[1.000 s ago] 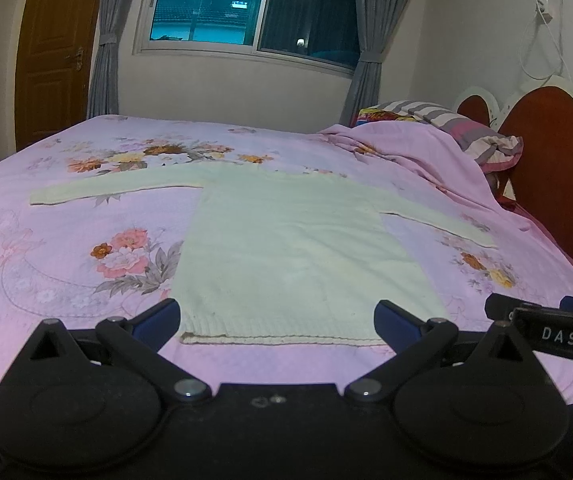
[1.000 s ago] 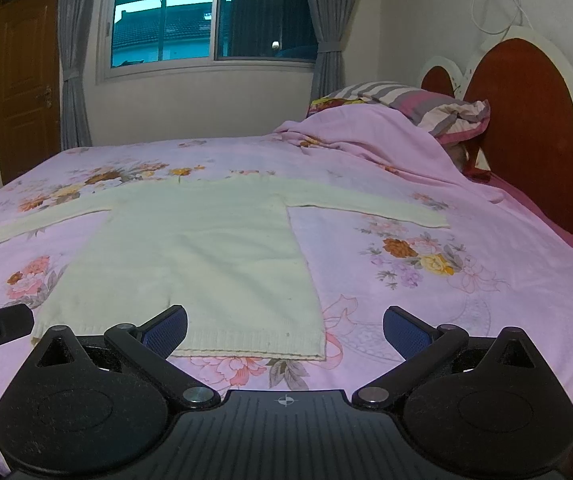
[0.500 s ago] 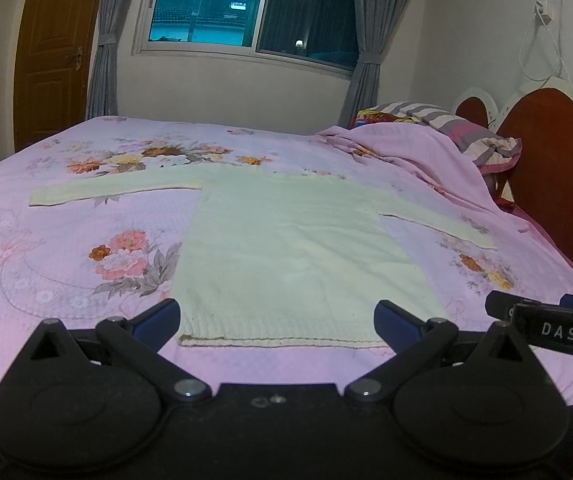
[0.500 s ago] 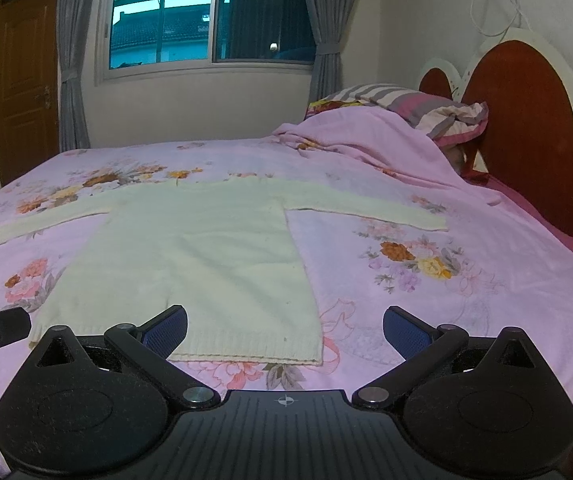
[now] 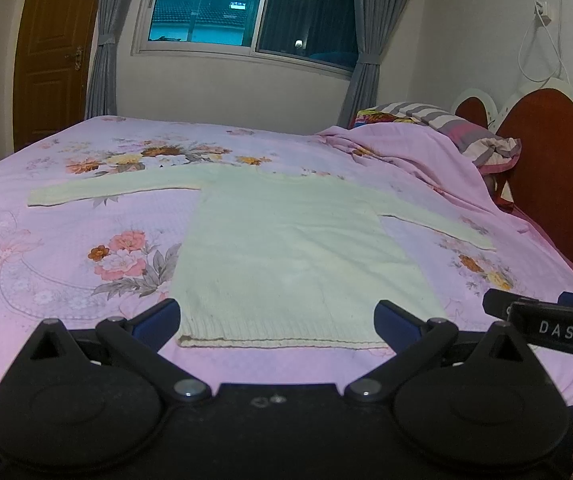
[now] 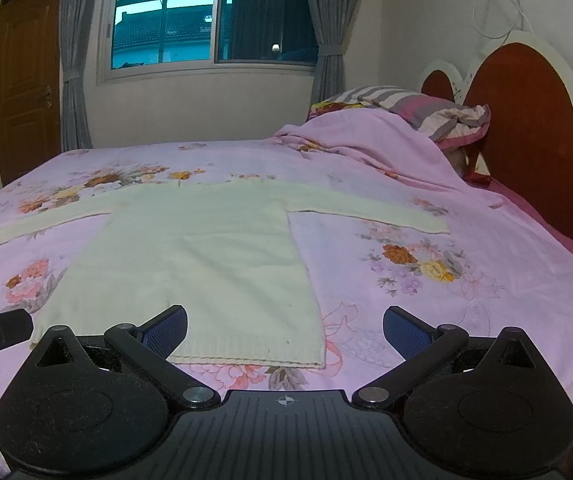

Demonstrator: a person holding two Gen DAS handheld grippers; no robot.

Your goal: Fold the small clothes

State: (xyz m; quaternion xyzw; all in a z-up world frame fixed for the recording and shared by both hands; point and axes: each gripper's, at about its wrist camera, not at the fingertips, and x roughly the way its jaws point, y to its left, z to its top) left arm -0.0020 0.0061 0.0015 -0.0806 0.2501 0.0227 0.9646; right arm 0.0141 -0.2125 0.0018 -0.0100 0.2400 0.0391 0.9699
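Cream knit sweater (image 5: 286, 248) lies flat, front up, on the bed's pink floral bedspread (image 5: 66, 248). Both sleeves are spread out sideways; the ribbed hem is nearest the cameras, the neckline toward the window (image 5: 246, 4).

Left claw (image 5: 277, 316): spread wide, nothing between its blue pads. In the left wrist view its two fingertips frame the sweater's hem: the left fingertip sits at the hem's left corner, the right fingertip near the hem's right corner. Contact with the fabric cannot be told; the claw appears just short of the hem edge.

Right claw (image 6: 285, 326): also spread wide, empty. In the right wrist view its left fingertip overlaps the hem region toward the sweater's lower middle, while its right fingertip is over bare bedspread, well to the right of the sweater's right side edge. The hem's right corner falls between the two fingertips.

The right claw's body, marked "DAS", shows at the right edge of the left wrist view; part of the left claw shows at the left edge of the right wrist view.

Striped pillow (image 6: 418, 110) and a bunched pink blanket (image 6: 366, 144) lie by the red headboard (image 6: 526, 120), well apart from the sweater.
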